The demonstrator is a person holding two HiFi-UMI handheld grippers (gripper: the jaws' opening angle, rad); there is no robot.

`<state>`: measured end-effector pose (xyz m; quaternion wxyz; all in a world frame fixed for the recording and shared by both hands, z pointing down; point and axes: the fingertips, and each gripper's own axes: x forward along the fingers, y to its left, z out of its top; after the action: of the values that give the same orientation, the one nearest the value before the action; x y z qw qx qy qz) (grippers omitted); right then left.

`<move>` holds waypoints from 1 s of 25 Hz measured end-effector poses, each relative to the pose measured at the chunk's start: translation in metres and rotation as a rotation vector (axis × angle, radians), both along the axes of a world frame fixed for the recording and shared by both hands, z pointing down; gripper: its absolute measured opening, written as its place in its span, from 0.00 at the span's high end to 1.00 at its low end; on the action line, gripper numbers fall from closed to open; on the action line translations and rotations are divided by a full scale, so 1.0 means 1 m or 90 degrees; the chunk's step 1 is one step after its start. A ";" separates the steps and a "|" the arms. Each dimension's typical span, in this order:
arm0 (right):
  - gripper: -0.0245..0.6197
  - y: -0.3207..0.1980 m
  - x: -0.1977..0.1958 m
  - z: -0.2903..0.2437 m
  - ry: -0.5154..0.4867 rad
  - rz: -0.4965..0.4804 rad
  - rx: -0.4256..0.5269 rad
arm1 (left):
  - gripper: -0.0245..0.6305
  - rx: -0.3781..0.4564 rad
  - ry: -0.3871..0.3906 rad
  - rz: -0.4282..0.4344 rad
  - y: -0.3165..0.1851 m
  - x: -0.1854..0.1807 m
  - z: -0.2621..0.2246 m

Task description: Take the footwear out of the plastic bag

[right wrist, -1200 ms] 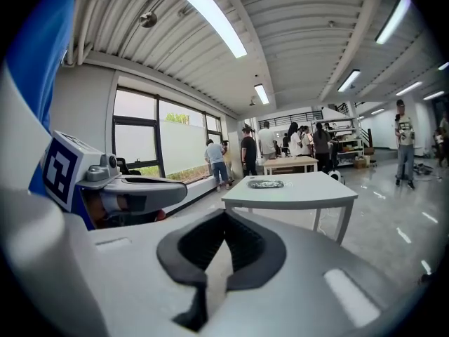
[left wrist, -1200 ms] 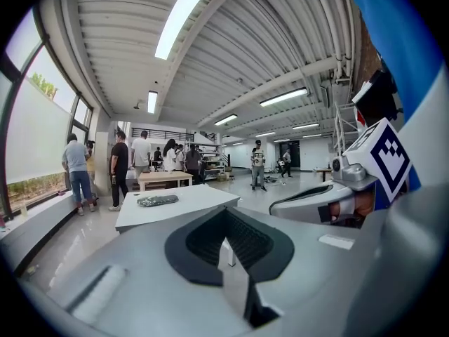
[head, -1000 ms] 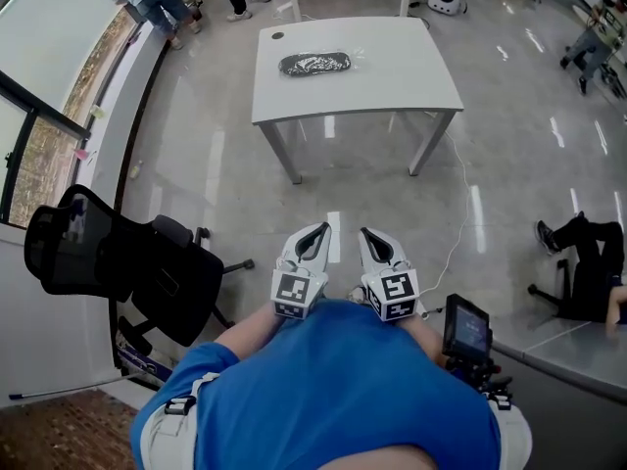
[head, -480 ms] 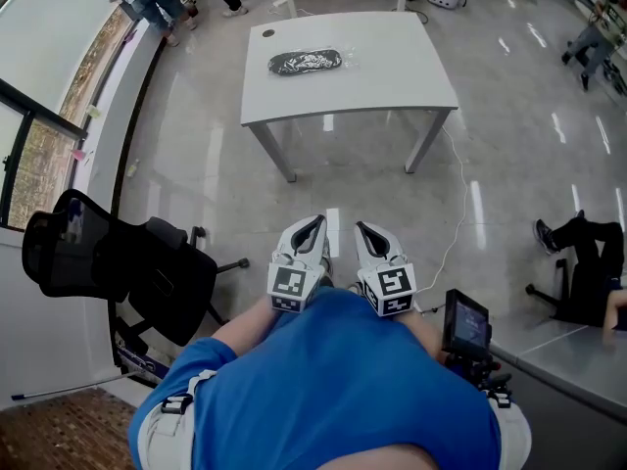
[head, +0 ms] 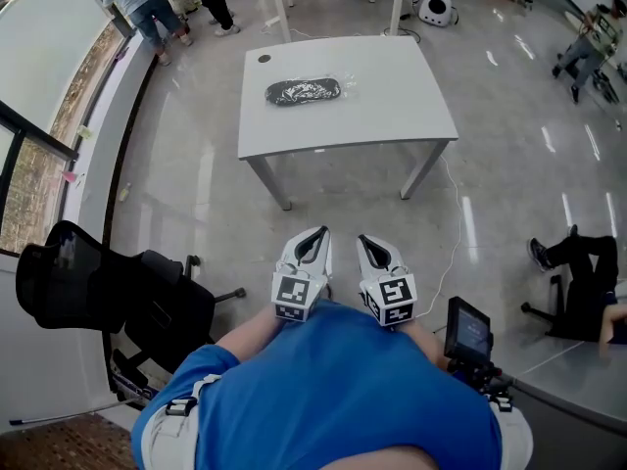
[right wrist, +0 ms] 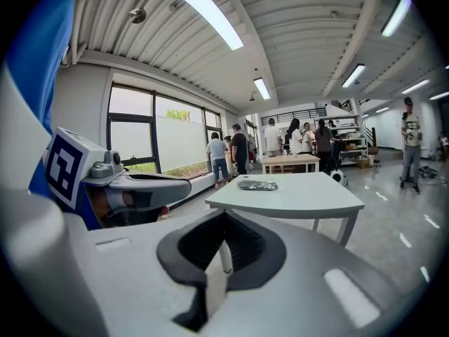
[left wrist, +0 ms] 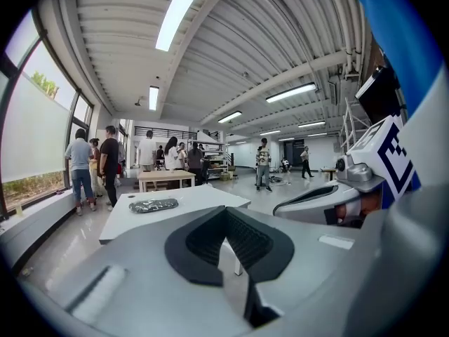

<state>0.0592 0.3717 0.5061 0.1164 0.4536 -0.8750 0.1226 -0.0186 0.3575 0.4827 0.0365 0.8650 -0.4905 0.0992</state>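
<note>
Ahead, plastic bag (head: 304,91) toward table (head: 392,86) far-left corner, open floor (head: 343,199) between

Head camera high over the person's blue shirt (head: 333,390), facing steeply down at the far white rectangular tabletop (head: 392,96), left tool (head: 319,233) and right tool (head: 363,240) cameras low, looking nearly level along their jaws, each glimpsing the other tool, all three sharing that tabletop.
</note>
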 end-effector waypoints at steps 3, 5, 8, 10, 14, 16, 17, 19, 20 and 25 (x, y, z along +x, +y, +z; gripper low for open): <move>0.96 -0.031 -0.016 -0.004 0.007 -0.004 0.006 | 0.95 0.006 0.008 -0.003 -0.032 -0.017 -0.003; 0.96 -0.053 -0.028 -0.008 0.012 -0.008 0.011 | 0.95 0.010 0.011 -0.006 -0.053 -0.029 -0.005; 0.96 -0.087 -0.049 -0.014 0.020 -0.011 0.015 | 0.95 0.015 0.018 -0.008 -0.085 -0.050 -0.011; 0.96 -0.111 -0.063 -0.018 0.022 -0.010 0.018 | 0.95 0.016 0.020 -0.005 -0.106 -0.065 -0.014; 0.96 -0.146 -0.085 -0.018 0.020 -0.005 0.019 | 0.95 0.012 0.019 -0.003 -0.142 -0.089 -0.010; 0.96 -0.159 -0.093 -0.016 0.021 -0.001 0.017 | 0.95 0.012 0.019 -0.001 -0.156 -0.098 -0.010; 0.96 -0.165 -0.096 -0.014 0.021 0.002 0.015 | 0.95 0.011 0.019 0.000 -0.162 -0.101 -0.009; 0.96 -0.177 -0.102 -0.011 0.020 0.006 0.010 | 0.95 0.004 0.018 0.001 -0.174 -0.108 -0.005; 0.96 -0.182 -0.104 -0.009 0.020 0.006 0.007 | 0.95 0.000 0.018 0.001 -0.178 -0.111 -0.002; 0.96 -0.213 -0.111 -0.003 0.020 0.008 -0.005 | 0.95 -0.015 0.015 0.000 -0.206 -0.121 0.005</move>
<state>-0.0516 0.1587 0.5027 0.1313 0.4606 -0.8697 0.1195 -0.1392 0.1519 0.4880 0.0529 0.8655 -0.4890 0.0947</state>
